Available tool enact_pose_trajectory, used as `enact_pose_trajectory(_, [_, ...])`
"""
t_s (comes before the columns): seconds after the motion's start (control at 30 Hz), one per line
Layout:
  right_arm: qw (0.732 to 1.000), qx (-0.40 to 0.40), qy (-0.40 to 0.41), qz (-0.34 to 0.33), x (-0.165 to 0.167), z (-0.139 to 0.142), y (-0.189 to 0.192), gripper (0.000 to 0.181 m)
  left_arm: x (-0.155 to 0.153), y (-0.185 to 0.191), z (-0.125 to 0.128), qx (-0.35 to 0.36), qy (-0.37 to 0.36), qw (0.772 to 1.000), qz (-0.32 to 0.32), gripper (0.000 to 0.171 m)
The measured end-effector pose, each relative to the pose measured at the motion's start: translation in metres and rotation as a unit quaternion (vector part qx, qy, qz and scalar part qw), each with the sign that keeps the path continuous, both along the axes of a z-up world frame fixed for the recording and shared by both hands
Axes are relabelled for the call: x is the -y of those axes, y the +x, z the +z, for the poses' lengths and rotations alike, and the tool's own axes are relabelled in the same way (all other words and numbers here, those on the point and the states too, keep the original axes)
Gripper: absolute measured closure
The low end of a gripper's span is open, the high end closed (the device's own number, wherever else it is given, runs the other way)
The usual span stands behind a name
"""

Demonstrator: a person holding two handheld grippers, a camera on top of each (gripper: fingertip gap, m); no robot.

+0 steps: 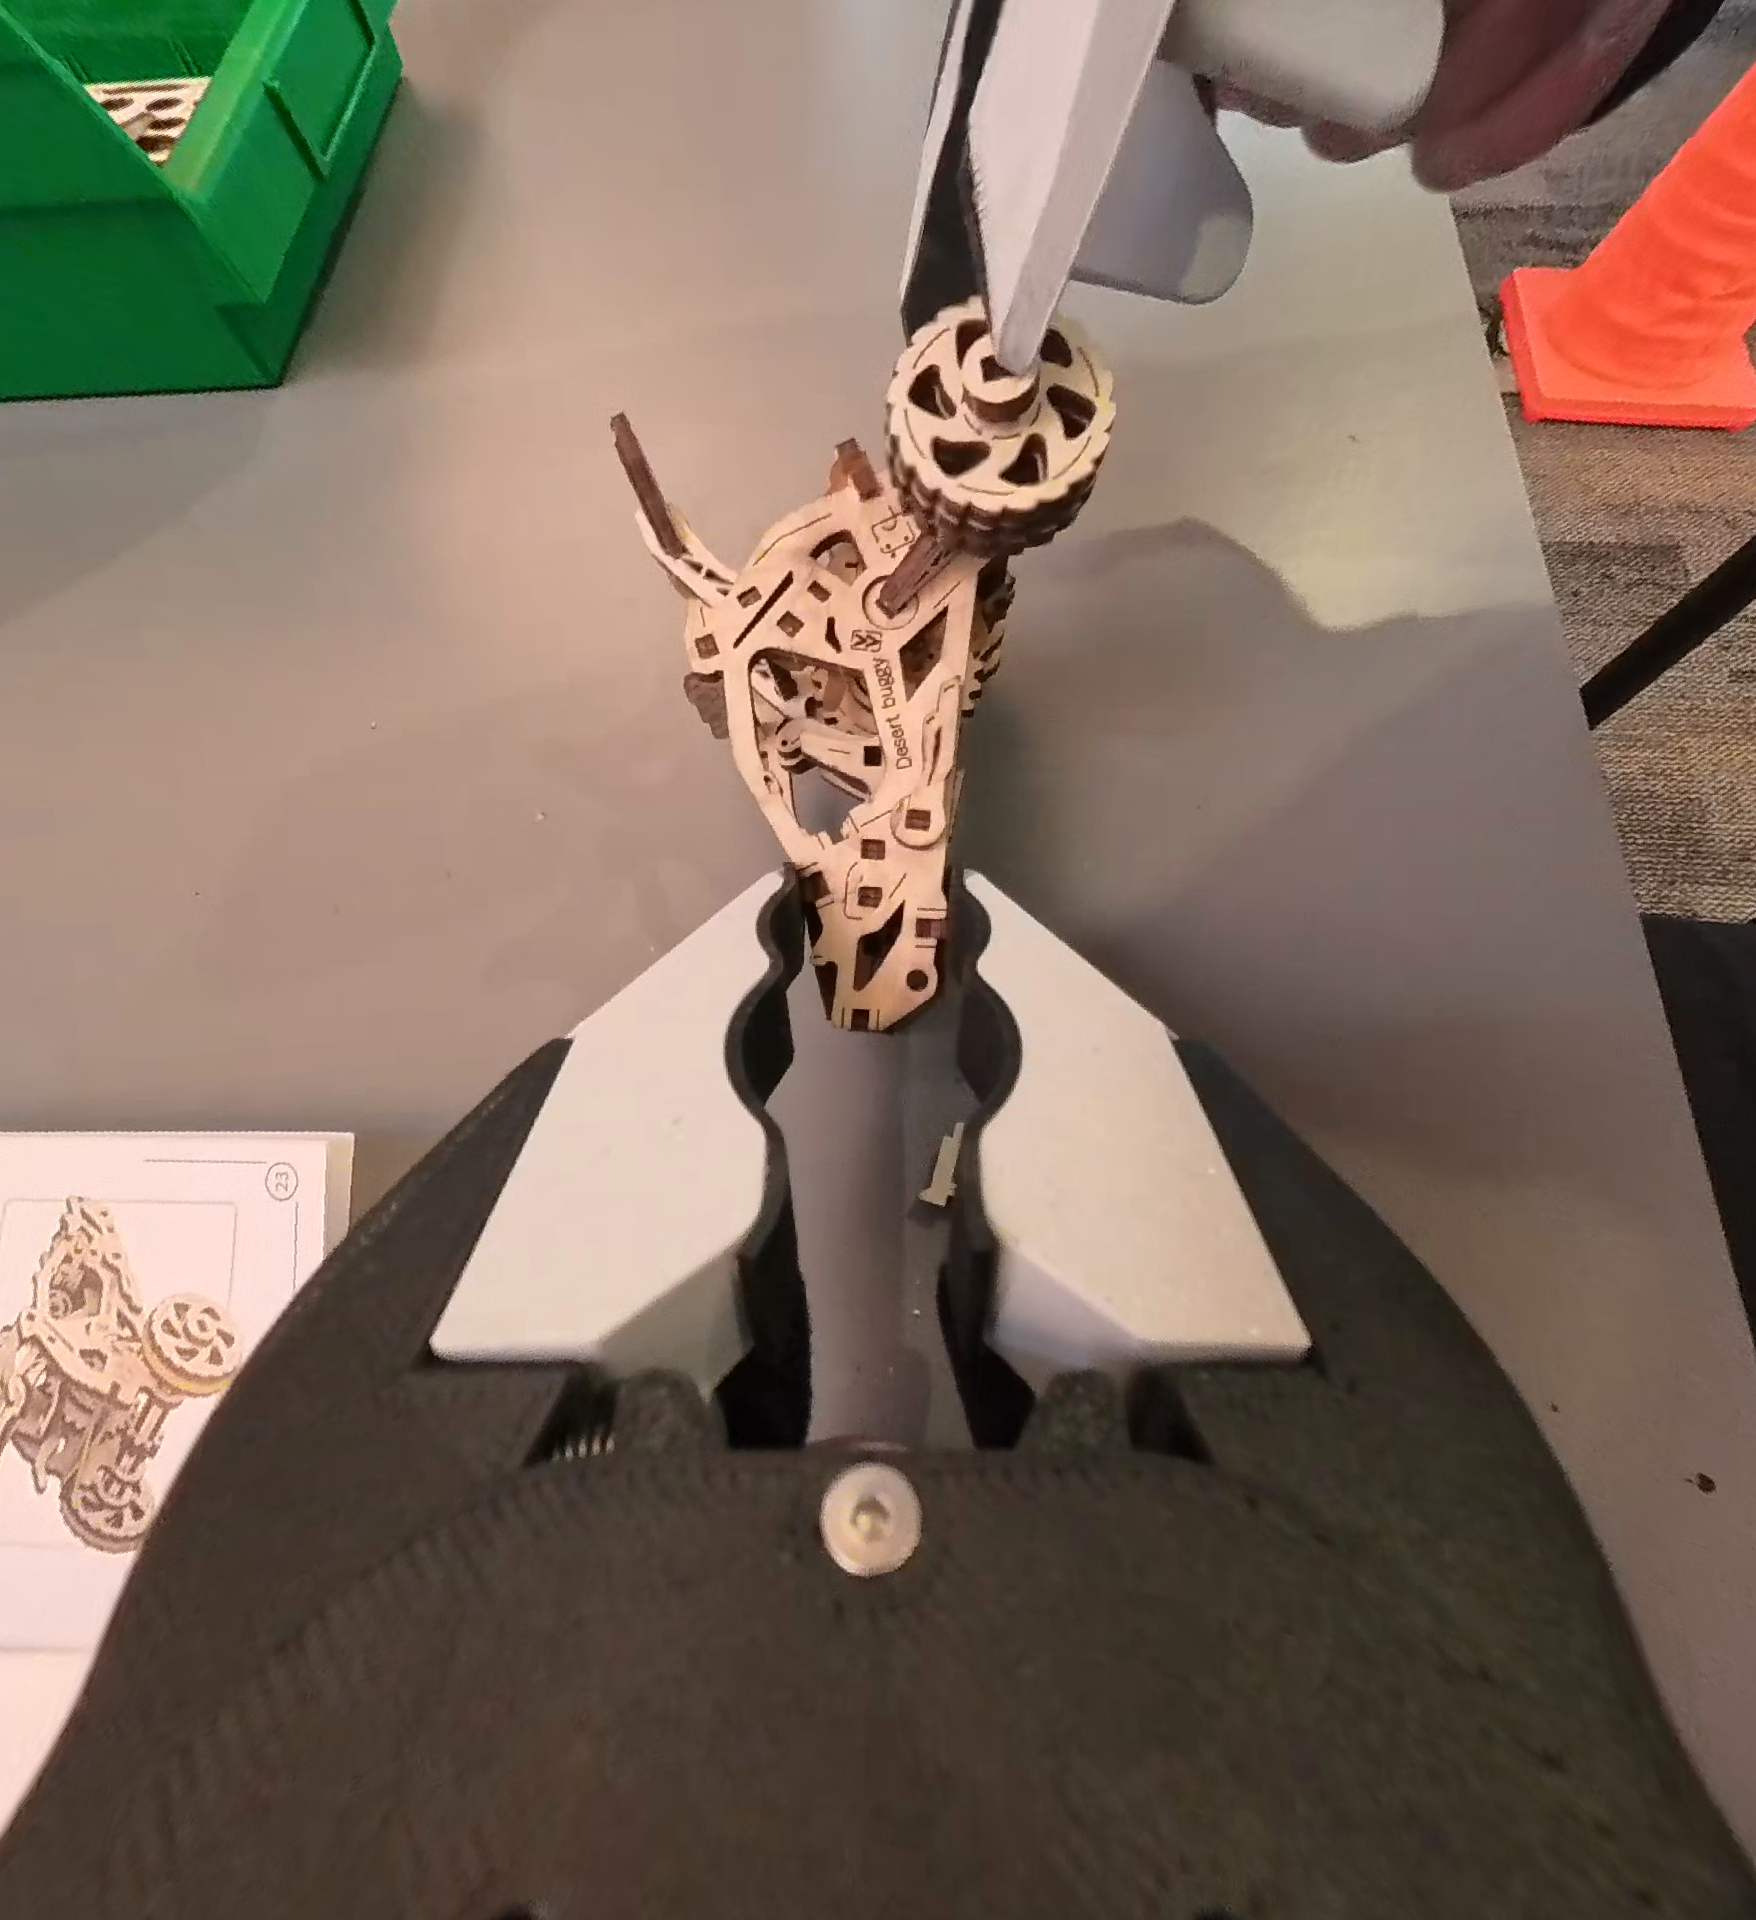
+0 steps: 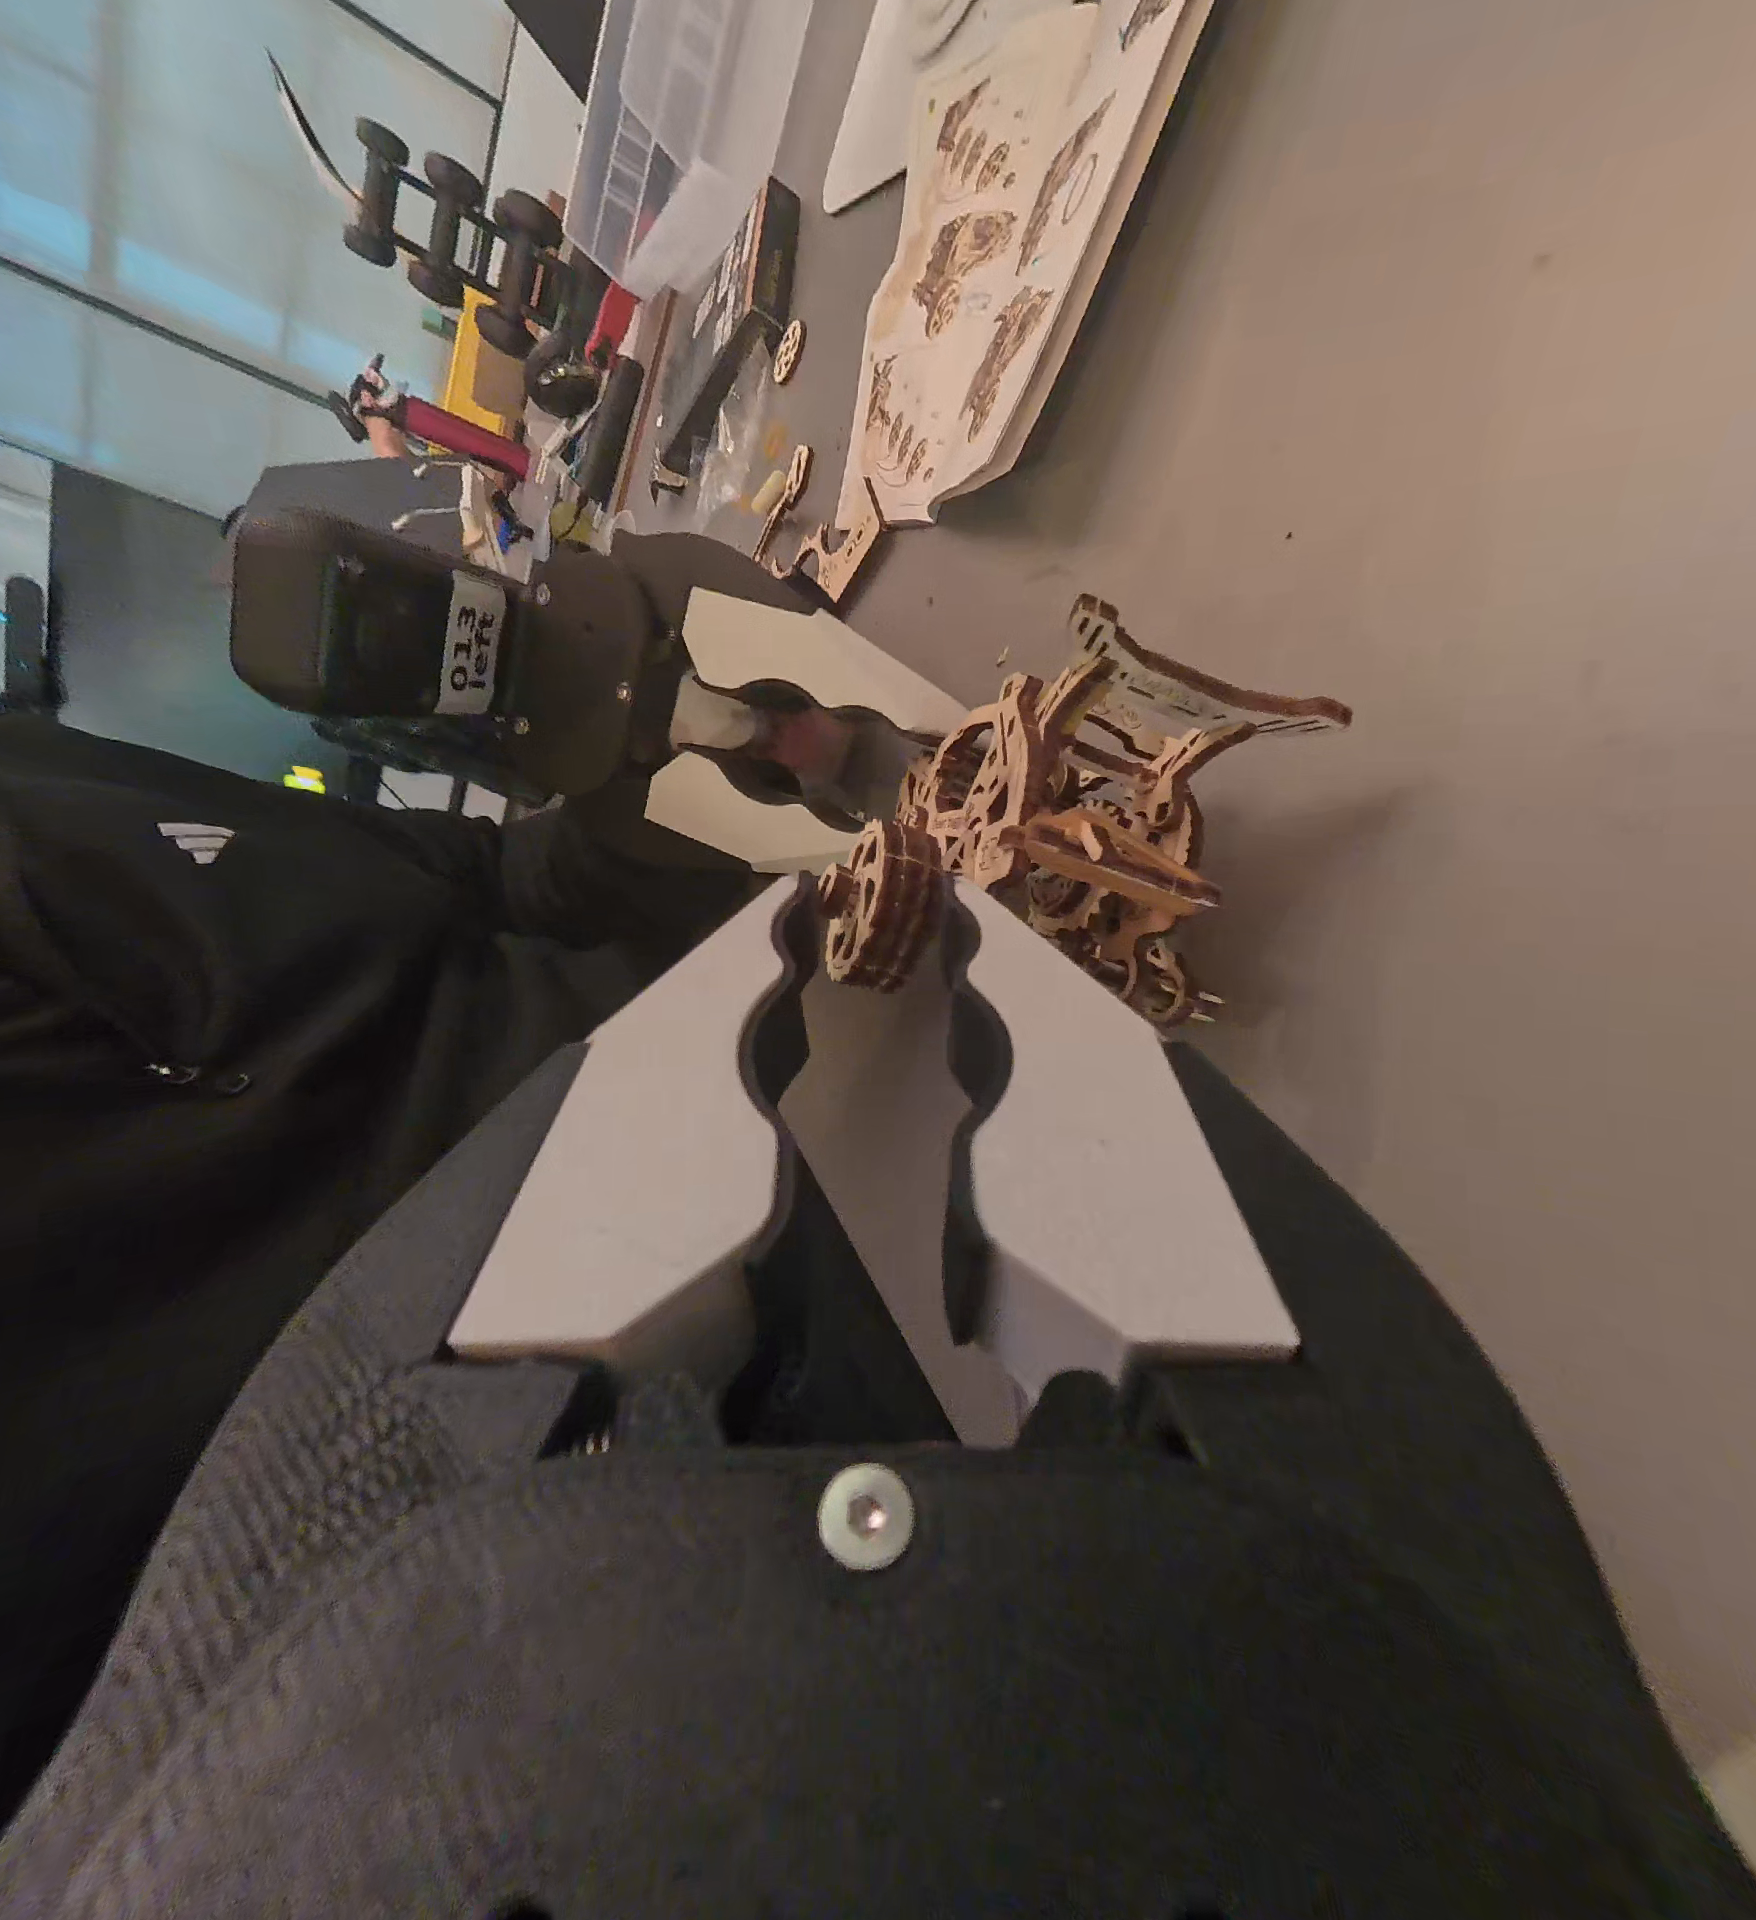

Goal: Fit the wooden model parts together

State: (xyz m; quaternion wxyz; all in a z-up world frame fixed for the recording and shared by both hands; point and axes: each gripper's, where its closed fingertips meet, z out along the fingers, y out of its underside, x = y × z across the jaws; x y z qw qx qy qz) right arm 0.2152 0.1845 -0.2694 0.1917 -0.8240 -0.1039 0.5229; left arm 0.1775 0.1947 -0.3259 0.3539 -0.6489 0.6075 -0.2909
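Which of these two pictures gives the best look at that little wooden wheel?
The left wrist view. There the wooden wheel faces the camera, its cut-out spokes and hub plain, just above the wooden model body. In the right wrist view the wheel shows mostly edge-on between the right tool tips, so you see mainly its layered rim.

Pale laser-cut wooden buggy body (image 1: pixel 853 748), openwork with dark burnt edges, standing tilted above the grey table, near end clamped between grey fingers. Wooden wheel (image 1: pixel 999 426), toothed rim and curved spokes, at the far right end, above a dark axle peg (image 1: pixel 910 582).
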Motion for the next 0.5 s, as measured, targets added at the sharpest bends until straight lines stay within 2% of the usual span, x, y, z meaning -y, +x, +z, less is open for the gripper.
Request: enact_pose_trajectory(0.5, [0.999, 0.002, 0.05, 0.021, 0.0026, 0.0027, -0.0023, 0.158, 0.0014, 0.0015, -0.0014, -0.001, -0.005, 1.0, -0.003, 0.148])
